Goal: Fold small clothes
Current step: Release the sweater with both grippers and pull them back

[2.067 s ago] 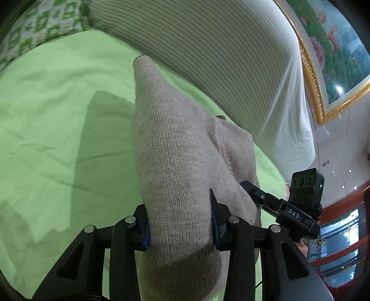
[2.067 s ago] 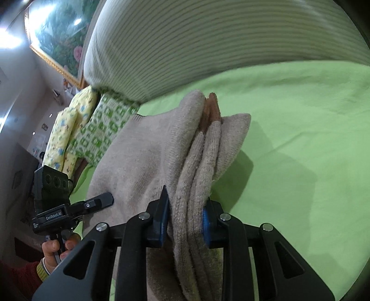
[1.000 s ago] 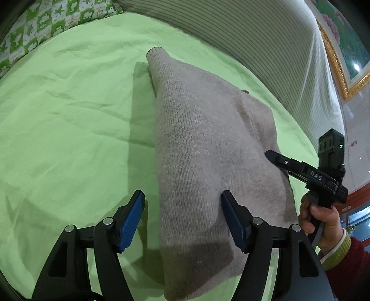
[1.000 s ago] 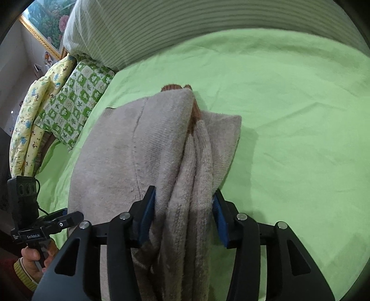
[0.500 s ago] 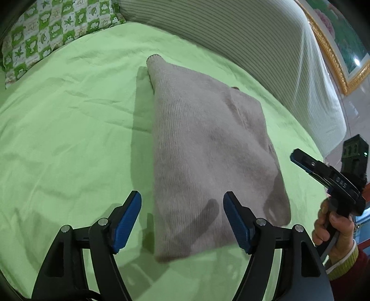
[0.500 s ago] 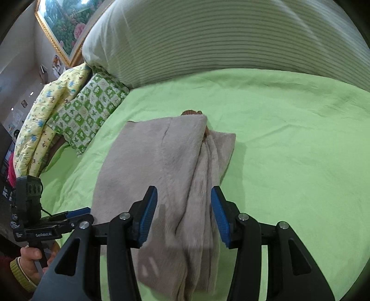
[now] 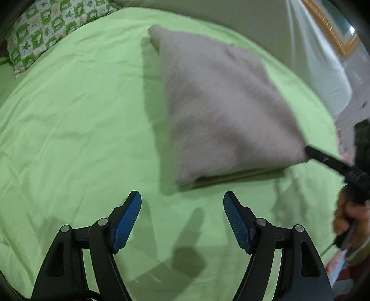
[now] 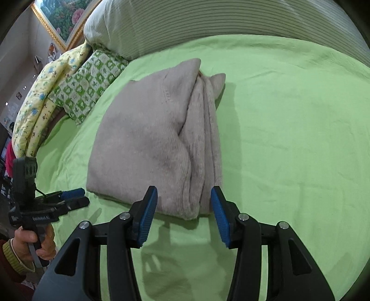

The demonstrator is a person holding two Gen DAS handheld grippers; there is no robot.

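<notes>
A beige knitted garment [image 7: 222, 108] lies folded flat on the green bed sheet [image 7: 69, 129]. It also shows in the right wrist view [image 8: 159, 139], with its layered fold edges on the right side. My left gripper [image 7: 182, 220] is open and empty, a short way in front of the garment's near edge. My right gripper [image 8: 183, 215] is open and empty, with the garment's near right corner just beyond its blue pads [image 8: 148, 213]. Each gripper shows in the other's view, the right one [image 7: 323, 159] by the garment's corner and the left one [image 8: 71, 196] beside its left edge.
A striped bolster [image 8: 231, 23] runs along the far side of the bed. A green checked pillow [image 8: 85, 81] and a yellow patterned quilt [image 8: 39, 99] lie at the left. A framed picture [image 8: 62, 20] hangs on the wall. The person's hands hold the gripper handles.
Both grippers opened, let go of the garment and drew back. The garment dropped from being held up and now lies flat on the sheet.
</notes>
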